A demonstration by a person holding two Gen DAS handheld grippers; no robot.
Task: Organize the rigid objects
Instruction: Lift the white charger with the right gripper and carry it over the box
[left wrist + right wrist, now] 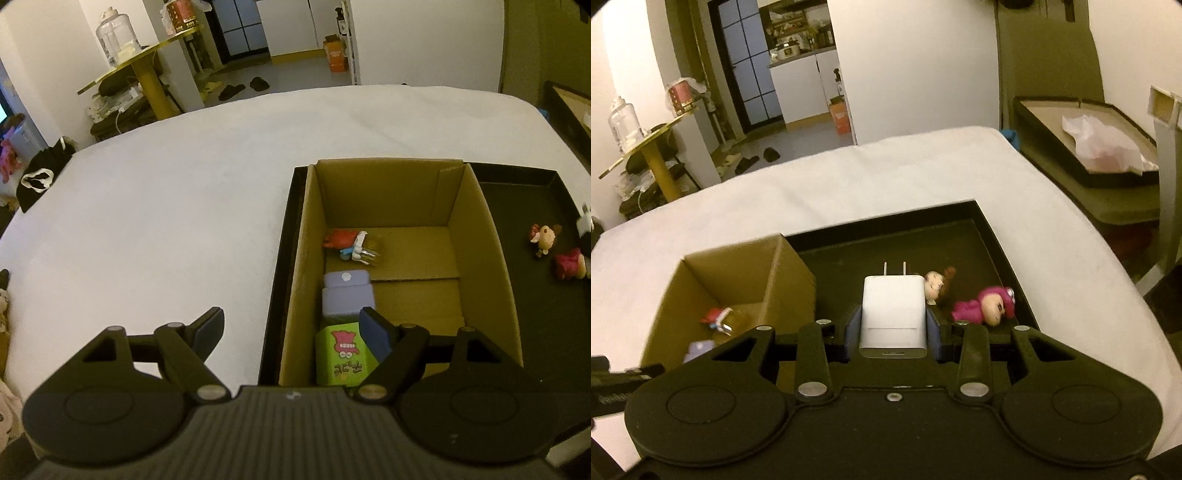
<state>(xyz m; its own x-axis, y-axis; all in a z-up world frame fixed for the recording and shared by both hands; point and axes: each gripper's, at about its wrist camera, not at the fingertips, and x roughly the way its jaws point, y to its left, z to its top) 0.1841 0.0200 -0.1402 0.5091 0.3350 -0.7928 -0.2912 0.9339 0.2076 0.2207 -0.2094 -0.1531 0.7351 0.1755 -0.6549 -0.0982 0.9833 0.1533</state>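
Observation:
My right gripper (893, 325) is shut on a white wall charger (893, 314) and holds it above the black tray (1001, 240), prongs pointing away. A pink-haired doll (984, 304) and a brown-haired figurine (936, 284) lie in the tray just beyond it; they also show in the left wrist view (570, 263) (545, 236). My left gripper (291, 328) is open and empty over the near left edge of the cardboard box (480, 236). Inside the box lie a green box (343, 354), a lilac box (347, 295) and a red toy figure (351, 245).
The tray and cardboard box (790, 273) sit on a white sheet-covered surface (166, 206). A dark chair with a flat tray and plastic bag (1100, 147) stands at the far right. A gold side table (147, 70) and slippers (240, 88) are on the floor beyond.

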